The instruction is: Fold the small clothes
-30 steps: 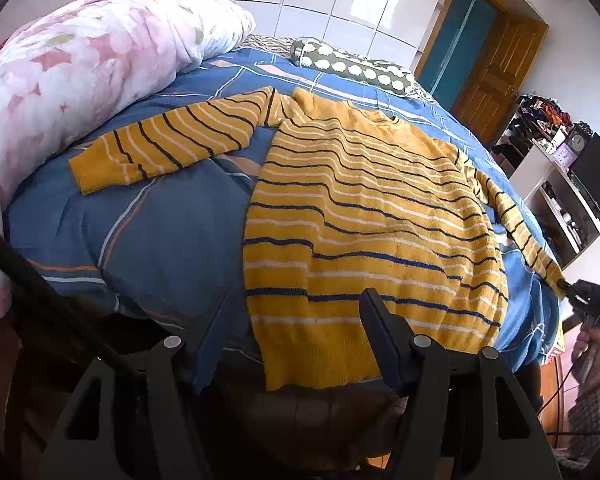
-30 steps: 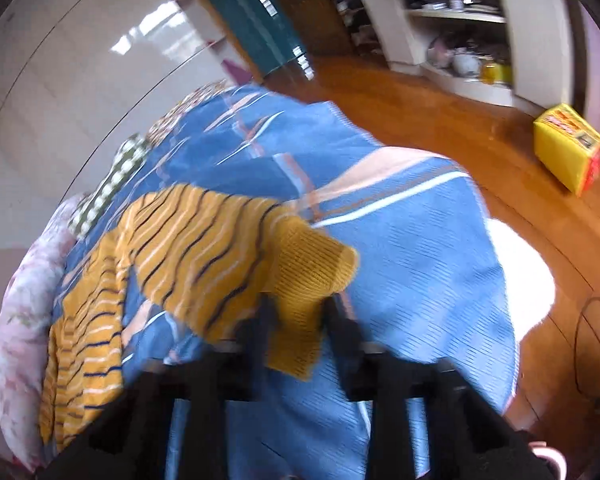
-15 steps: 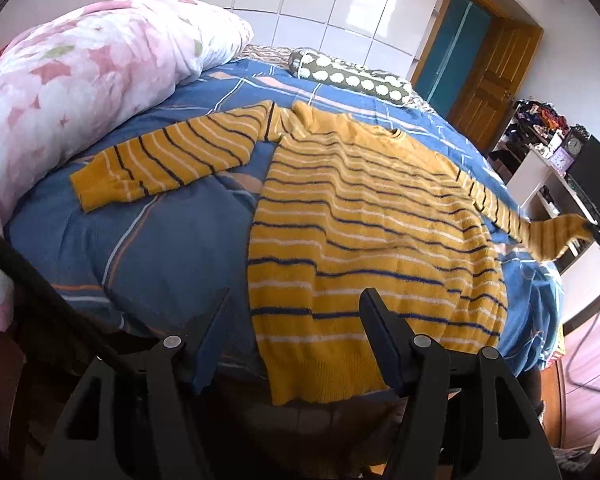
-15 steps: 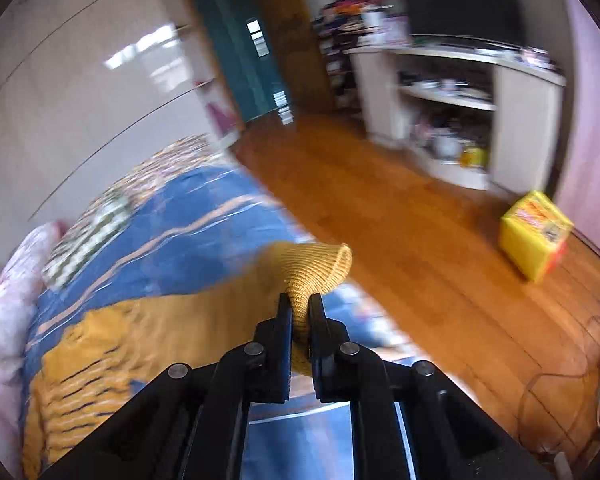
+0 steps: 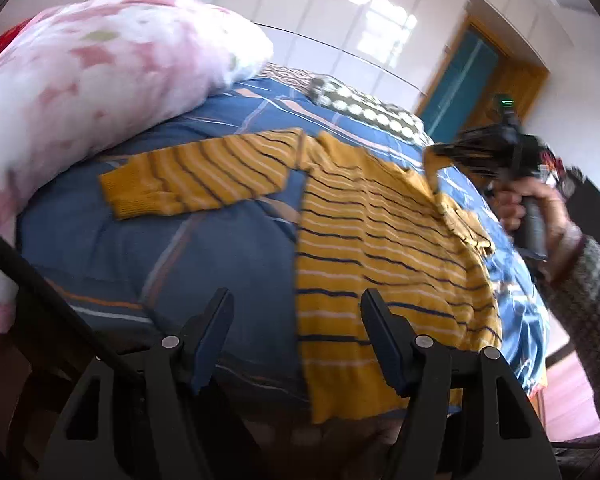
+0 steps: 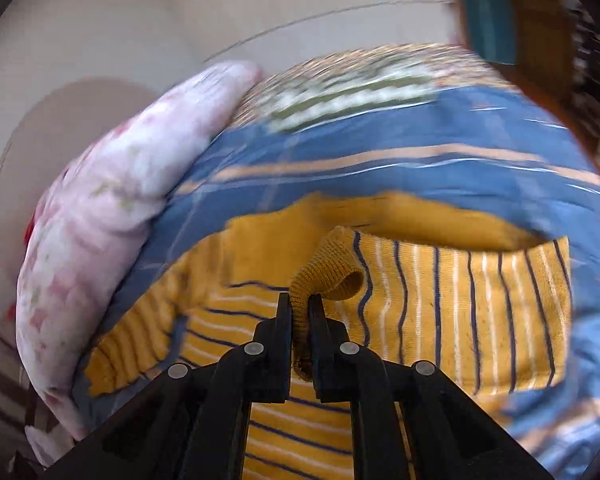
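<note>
So far only the first fold is under way: the yellow striped sweater [image 5: 380,248] is spread flat on the blue bedspread [image 5: 160,240], and its right sleeve cuff [image 6: 324,280] is pinched between the pressed-together jaws of the right gripper [image 6: 300,304] and carried over the body toward the middle. The left sleeve [image 5: 196,176] is laid out to the far left, unfolded, while the left gripper [image 5: 296,312] is held spread and empty (nothing between its fingers) over the near hem. Both sleeves and the body fold are judged to remain.

Sweater [image 5: 380,248] hem behind left tongs [image 5: 296,336]; pillow [image 6: 340,96] pattern blurred, perhaps dotted.
</note>
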Tool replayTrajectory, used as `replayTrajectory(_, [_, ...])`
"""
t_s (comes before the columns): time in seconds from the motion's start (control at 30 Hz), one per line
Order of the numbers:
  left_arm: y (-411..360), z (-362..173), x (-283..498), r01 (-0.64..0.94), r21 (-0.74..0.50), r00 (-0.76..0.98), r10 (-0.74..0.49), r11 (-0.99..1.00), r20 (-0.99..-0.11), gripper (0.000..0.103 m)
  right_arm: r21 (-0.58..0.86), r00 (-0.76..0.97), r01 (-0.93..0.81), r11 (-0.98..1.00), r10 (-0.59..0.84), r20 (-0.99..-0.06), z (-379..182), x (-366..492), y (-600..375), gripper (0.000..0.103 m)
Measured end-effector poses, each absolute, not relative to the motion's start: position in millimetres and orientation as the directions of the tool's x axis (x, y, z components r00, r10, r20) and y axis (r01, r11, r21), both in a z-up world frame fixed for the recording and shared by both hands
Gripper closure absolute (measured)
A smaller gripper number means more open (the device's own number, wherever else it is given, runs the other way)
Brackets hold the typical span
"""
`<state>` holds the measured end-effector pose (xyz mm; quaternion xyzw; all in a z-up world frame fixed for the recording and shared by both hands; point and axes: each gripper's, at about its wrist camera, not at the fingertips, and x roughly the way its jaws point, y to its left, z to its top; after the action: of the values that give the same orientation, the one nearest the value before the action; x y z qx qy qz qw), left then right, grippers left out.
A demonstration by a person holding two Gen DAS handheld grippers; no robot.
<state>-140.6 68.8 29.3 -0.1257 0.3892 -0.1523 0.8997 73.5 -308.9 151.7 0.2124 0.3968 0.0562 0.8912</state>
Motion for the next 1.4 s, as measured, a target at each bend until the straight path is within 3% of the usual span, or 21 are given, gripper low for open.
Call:
replayTrajectory(0.33, [129.5, 11.7, -130.5, 0.055, -0.401, 0.666, -0.333, 0.914, -0.667, 0.038, 0.355, 0.527, 0.050, 0.933, 0.278, -0.803, 74.6, 189.5, -203.1, 0.093])
replayTrajectory(0.47, [144.8, 7.0, -128.6, 0.017, -0.417, 0.672, -0.319, 0.909, -0.669, 0.038, 0.404, 0.515, 0.013, 0.915, 0.341, -0.787, 73.9, 201.9, -187.7, 0.089])
replayTrajectory(0.73, [175.3, 2.2, -133.1, -0.065, -0.417, 0.689, -0.262, 0.907, -0.676, 0.038, 0.370, 0.478, -0.312, 0.875, 0.481, -0.735, 105.1, 149.4, -93.2, 0.081])
replayTrajectory(0.83, [189.7, -0.1, -137.7, -0.108, -0.415, 0.694, -0.230, 0.903, -0.682, 0.038, 0.336, 0.408, -0.476, 0.813, 0.542, -0.734, 105.1, 115.9, -40.9, 0.068])
replayTrajectory(0.9, [197.9, -1.0, -140.3, -0.129, -0.415, 0.697, -0.215, 0.901, -0.684, 0.038, 0.278, 0.367, -0.589, 0.759, 0.557, -0.745, 103.4, 90.5, -4.8, 0.062])
replayTrajectory(1.07, [209.2, -3.7, -143.0, -0.160, -0.422, 0.702, -0.198, 0.892, -0.684, 0.038, 0.055, 0.366, -0.765, 0.642, 0.503, -0.783, 89.6, 40.6, 65.2, 0.059])
replayTrajectory(1.27, [207.0, -5.8, -142.6, -0.166, -0.411, 0.698, -0.188, 0.897, -0.691, 0.038, -0.072, 0.451, -0.755, 0.652, 0.436, -0.779, 71.1, 42.0, 98.3, 0.059])
replayTrajectory(1.33, [203.9, -3.4, -143.8, -0.163, -0.406, 0.699, -0.185, 0.899, -0.691, 0.038, -0.069, 0.467, -0.735, 0.675, 0.429, -0.773, 72.6, 47.0, 99.7, 0.077])
replayTrajectory(1.37, [201.4, -2.2, -143.9, -0.159, -0.402, 0.700, -0.184, 0.902, -0.690, 0.038, -0.060, 0.475, -0.719, 0.693, 0.427, -0.770, 75.3, 50.4, 97.2, 0.094])
replayTrajectory(1.4, [199.1, -1.1, -144.1, -0.155, -0.398, 0.701, -0.184, 0.904, -0.690, 0.038, -0.043, 0.485, -0.700, 0.713, 0.430, -0.762, 79.9, 53.3, 91.6, 0.094])
